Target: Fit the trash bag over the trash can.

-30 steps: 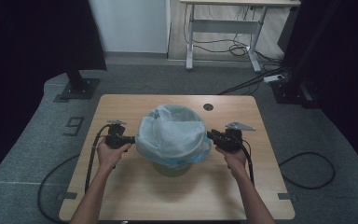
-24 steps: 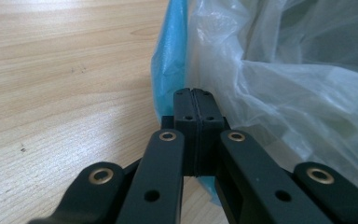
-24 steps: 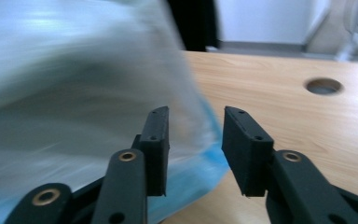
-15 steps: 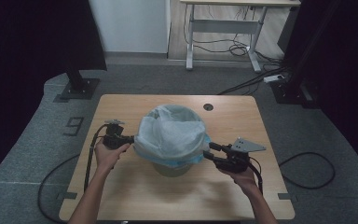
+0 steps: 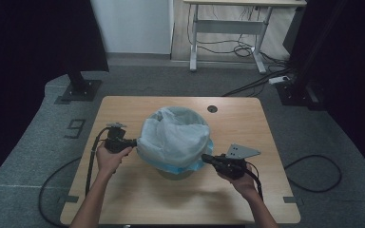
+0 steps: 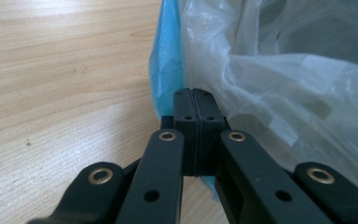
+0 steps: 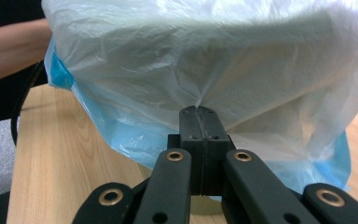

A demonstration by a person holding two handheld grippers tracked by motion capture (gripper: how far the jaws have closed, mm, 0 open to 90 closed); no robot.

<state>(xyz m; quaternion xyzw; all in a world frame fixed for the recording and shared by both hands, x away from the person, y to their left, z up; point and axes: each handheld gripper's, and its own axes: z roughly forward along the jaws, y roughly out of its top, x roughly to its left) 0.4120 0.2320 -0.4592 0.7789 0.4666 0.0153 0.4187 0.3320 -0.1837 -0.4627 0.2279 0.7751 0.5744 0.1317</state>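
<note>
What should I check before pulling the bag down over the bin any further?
1. Left gripper pinched on the bag's edge: ok, jaws closed with the film at their tips.
2. Right gripper pinched on the white bag: ok, jaws have just closed and the film puckers at their tips.
3. Blue bag under the white one free of either grip: cannot tell, it lies right beside both tips.
4. Bin upright and steady on the table: ok in the high view.
5. Grips on opposite sides: not ok, the right one sits nearer the person.
6. Cables clear of the bin: ok.
</note>
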